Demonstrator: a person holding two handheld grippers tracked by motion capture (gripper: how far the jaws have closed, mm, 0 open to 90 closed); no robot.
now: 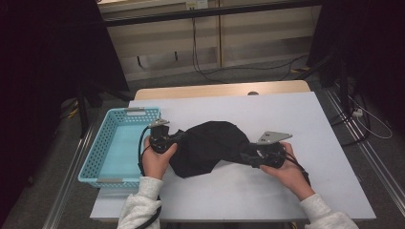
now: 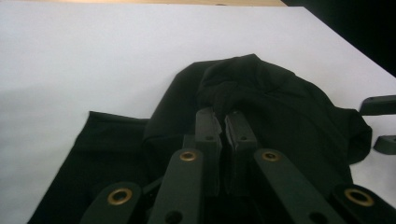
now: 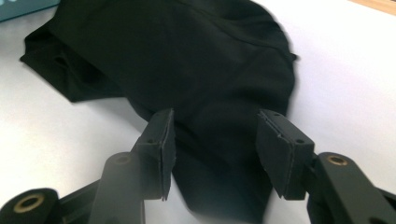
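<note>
A crumpled black cloth (image 1: pixel 210 145) lies on the white table top, between my two hands. My left gripper (image 1: pixel 179 138) meets the cloth's left edge. In the left gripper view its jaws (image 2: pixel 225 116) stand pressed together with a bunched fold of the cloth (image 2: pixel 280 102) pinched at their tips. My right gripper (image 1: pixel 246 155) is at the cloth's right end. In the right gripper view it (image 3: pixel 215 140) stands open, its pads well apart on either side of a strip of the cloth (image 3: pixel 187 56) and not pressing on it.
A light blue plastic basket (image 1: pixel 95 148) with nothing in it stands at the table's left edge, close to my left hand; its corner (image 3: pixel 23 9) shows in the right gripper view. White table top (image 1: pixel 286 114) stretches behind and to the right of the cloth.
</note>
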